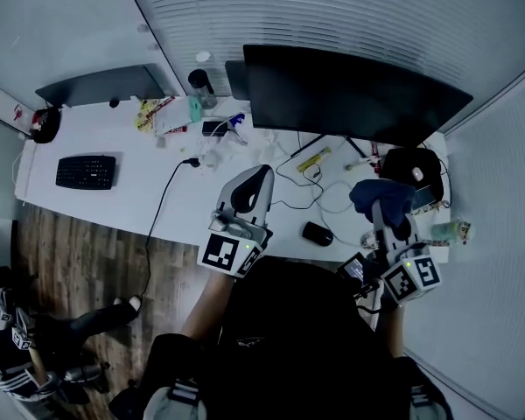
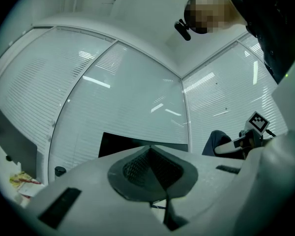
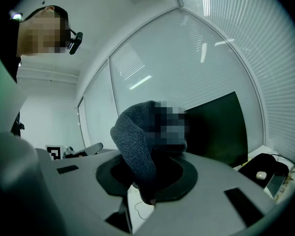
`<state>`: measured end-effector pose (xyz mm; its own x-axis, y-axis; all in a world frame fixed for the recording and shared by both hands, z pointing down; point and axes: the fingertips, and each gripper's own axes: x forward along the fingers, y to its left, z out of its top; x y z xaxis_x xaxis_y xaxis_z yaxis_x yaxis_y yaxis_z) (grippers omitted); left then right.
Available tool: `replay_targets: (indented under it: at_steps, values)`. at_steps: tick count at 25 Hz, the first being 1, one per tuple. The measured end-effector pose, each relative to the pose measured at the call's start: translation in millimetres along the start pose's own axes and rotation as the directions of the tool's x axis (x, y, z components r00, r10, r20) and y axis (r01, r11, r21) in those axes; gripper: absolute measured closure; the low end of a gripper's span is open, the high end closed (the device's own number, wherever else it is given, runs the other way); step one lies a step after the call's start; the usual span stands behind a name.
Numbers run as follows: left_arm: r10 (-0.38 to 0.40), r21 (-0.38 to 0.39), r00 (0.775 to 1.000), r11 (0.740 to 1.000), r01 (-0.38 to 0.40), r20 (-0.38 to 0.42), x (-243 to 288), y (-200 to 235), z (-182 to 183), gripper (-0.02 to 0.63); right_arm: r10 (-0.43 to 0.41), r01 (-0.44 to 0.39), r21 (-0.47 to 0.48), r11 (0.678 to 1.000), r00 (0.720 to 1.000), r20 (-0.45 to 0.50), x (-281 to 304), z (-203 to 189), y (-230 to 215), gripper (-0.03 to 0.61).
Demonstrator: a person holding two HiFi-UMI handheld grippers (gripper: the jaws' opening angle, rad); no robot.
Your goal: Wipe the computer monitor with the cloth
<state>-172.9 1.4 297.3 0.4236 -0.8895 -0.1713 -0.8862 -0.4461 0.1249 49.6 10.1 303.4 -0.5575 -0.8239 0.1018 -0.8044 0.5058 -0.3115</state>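
White desk [image 1: 114, 208]: back edge is taken up by a wide black curved monitor [image 1: 350, 94]. Dark blue knitted cloth [image 3: 137, 141] is pinched in the right gripper [image 3: 147, 181] near its right end; left gripper [image 2: 152, 173] is clamped empty.

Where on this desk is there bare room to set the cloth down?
Bare desk lies between the keyboard and the black cable. Below the monitor it is crowded: tangled wires and a mouse.

Grey left tool [image 1: 257, 177], right tool [image 1: 382, 212], apparently dark top [image 1: 289, 326]
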Motion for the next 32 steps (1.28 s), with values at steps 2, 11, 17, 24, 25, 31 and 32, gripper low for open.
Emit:
replay_targets:
  at_steps: [2, 11, 17, 24, 25, 31, 32]
  values:
    - [0.012, 0.003, 1.0, 1.0, -0.012, -0.004, 7, 20, 2, 0.607, 0.02, -0.02, -0.007, 1.0, 1.0, -0.003, 25, 3, 8, 0.499]
    - [0.052, -0.012, 0.998, 0.999, -0.052, 0.024, 15, 82, 2, 0.607, 0.103, -0.105, -0.047, 0.993, 0.994, -0.046, 111, 0, 48, 0.499]
    - [0.058, -0.042, 0.998, 0.998, -0.056, 0.033, 25, 100, -4, 0.607, 0.162, -0.166, -0.081, 0.983, 0.985, -0.052, 163, 20, 68, 0.499]
    - [0.071, -0.036, 0.997, 0.997, -0.07, 0.037, 31, 112, -13, 0.607, 0.215, -0.216, -0.034, 0.976, 0.976, -0.027, 215, 43, 87, 0.499]
    - [0.079, -0.037, 0.996, 0.996, -0.077, 0.043, 31, 114, -13, 0.607, 0.223, -0.224, -0.022, 0.974, 0.975, -0.017, 222, 48, 89, 0.499]
    - [0.136, -0.045, 0.985, 0.99, -0.132, 0.102, 29, 127, -4, 0.607, 0.254, -0.252, -0.053, 0.966, 0.967, 0.031, 264, 84, 103, 0.499]
    - [0.134, -0.045, 0.985, 0.99, -0.13, 0.109, 30, 127, -2, 0.607, 0.26, -0.258, -0.069, 0.964, 0.965, 0.031, 272, 88, 107, 0.499]
